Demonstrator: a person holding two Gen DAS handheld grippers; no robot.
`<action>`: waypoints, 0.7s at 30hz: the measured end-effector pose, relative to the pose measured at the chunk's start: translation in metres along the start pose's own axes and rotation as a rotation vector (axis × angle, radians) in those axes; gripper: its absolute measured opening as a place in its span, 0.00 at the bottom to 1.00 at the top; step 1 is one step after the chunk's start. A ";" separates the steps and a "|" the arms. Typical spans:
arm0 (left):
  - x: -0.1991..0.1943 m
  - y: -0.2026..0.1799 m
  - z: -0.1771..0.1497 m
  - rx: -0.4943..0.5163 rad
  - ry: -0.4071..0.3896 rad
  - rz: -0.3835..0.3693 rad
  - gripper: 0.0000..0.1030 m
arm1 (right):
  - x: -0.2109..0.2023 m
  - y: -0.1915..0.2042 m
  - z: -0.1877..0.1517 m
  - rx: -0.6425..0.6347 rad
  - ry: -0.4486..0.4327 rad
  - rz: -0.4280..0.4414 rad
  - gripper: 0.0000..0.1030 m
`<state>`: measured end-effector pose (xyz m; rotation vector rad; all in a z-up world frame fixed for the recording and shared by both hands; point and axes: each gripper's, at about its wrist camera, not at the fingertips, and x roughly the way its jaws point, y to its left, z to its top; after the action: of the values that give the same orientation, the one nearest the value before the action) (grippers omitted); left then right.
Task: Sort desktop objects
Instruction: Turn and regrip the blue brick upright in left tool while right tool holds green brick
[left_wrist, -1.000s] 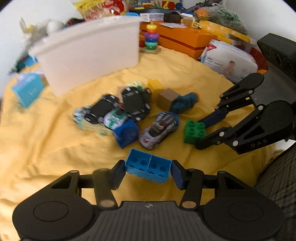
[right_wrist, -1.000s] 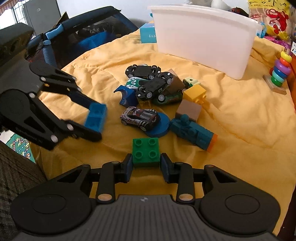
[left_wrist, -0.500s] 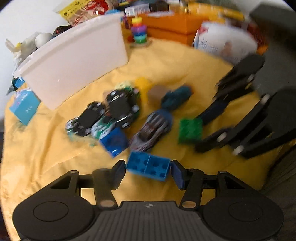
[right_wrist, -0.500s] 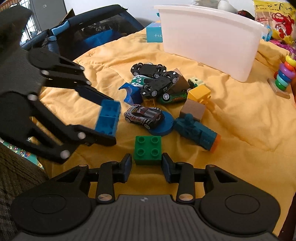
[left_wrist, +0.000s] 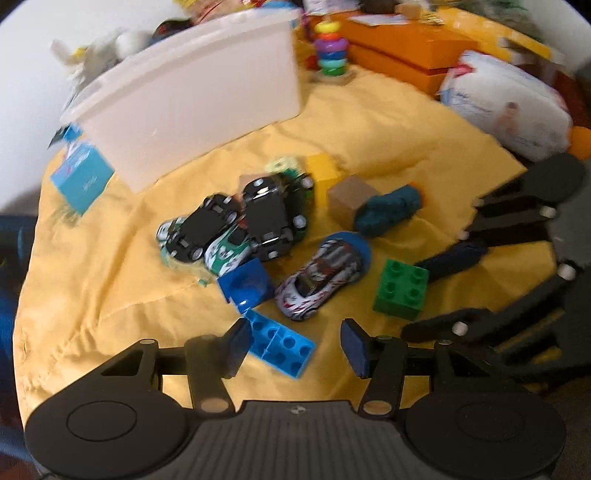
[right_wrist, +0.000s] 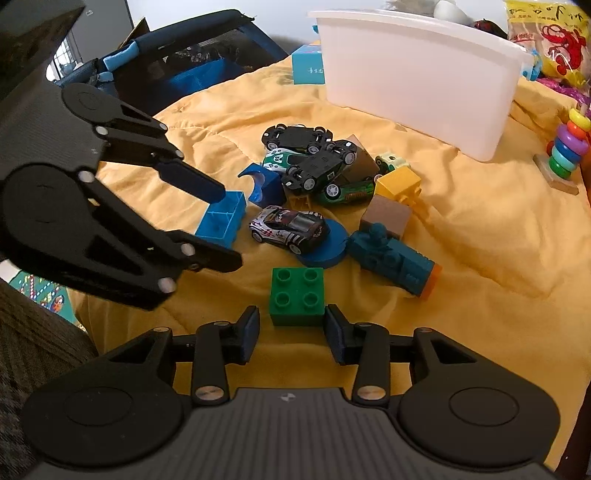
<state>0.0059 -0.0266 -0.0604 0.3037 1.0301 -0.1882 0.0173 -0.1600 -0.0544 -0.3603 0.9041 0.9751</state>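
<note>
Near the front edge of the yellow quilted cloth (right_wrist: 480, 236) both tools work side by side. Left tool (left_wrist: 293, 341) straddles the light-blue brick (left_wrist: 280, 345), which lies tilted, hollow underside up, touching the left pad only; jaws closing, right pad clear of it, so not gripped yet. Right tool (right_wrist: 290, 330) brackets the green four-stud brick (right_wrist: 296, 295), studs up, flat on the cloth; jaws opening, gaps on both sides, so it's released. For the step in hand, my read: square the left tool to the blue brick's long flat sides before closing, since the skewed brick could pivot out; press on walls, not on the thin open rim. Cloth is soft and wrinkled, so bricks may rock or sink a bit. Bricks are hard glossy plastic, boxy. Middle of the cloth: a heap of toy cars (right_wrist: 314, 162), several wheels-up, a silver racer (right_wrist: 288, 229) resting on a blue disc (right_wrist: 327, 247), a teal toy train piece (right_wrist: 391, 254), a tan cube (right_wrist: 386, 218), a yellow brick (right_wrist: 397, 182), a blue arch block (right_wrist: 264, 184). White translucent bin (right_wrist: 417, 77), smooth and rigid, stands at the far edge, likely the drop target.
</note>
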 end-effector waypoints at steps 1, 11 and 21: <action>0.004 0.003 -0.001 -0.015 0.013 -0.004 0.37 | 0.000 0.000 0.000 -0.004 0.002 -0.001 0.42; 0.000 0.037 -0.035 -0.055 0.017 0.028 0.35 | 0.002 0.000 0.003 0.004 -0.001 -0.007 0.42; 0.003 0.055 -0.036 -0.245 -0.066 -0.459 0.31 | 0.001 0.002 0.005 0.012 -0.019 -0.029 0.33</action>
<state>-0.0057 0.0371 -0.0712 -0.1648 1.0339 -0.4780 0.0184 -0.1553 -0.0519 -0.3527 0.8849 0.9448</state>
